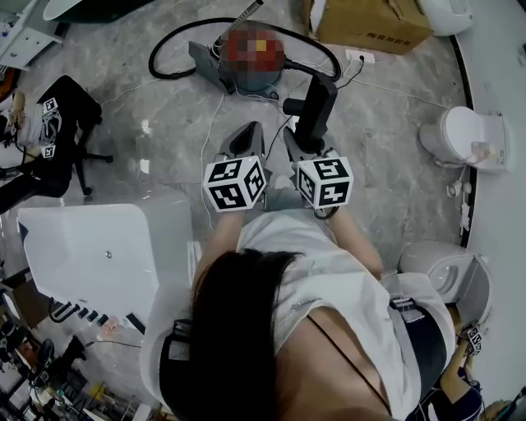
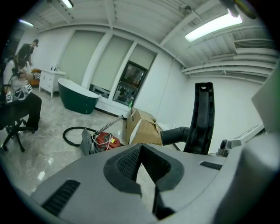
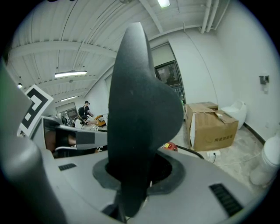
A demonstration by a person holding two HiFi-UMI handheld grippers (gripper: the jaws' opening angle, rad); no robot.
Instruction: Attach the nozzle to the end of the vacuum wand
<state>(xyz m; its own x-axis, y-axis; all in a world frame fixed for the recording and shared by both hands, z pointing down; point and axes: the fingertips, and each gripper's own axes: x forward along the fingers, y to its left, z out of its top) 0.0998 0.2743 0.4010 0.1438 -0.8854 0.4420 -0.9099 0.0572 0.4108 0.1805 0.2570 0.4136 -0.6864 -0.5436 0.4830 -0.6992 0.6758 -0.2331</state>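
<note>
The nozzle [image 1: 316, 107] stands upright in my right gripper [image 1: 306, 146], whose jaws pinch its lower end, with its round neck sticking out sideways toward my left. It is well apart from the wand [image 1: 246, 15], which leans up from the vacuum [image 1: 246, 53] on the floor ahead. My left gripper [image 1: 245, 138] is pressed together on nothing. As I judge it, the step is to bring the nozzle over. I should keep a firm pinch so it does not swivel, take the wand near its free end with the empty left gripper to steady it, line the neck up along the wand's own axis, and push straight on rather than at an angle. Much is hard to read. The wand's tip runs to the top edge of the head view and is too small in the left gripper view to judge its fit. The nozzle fills the right gripper view and hides the wand there, and the pads' contact is covered by it. A mosaic patch lies over the vacuum's body.
</note>
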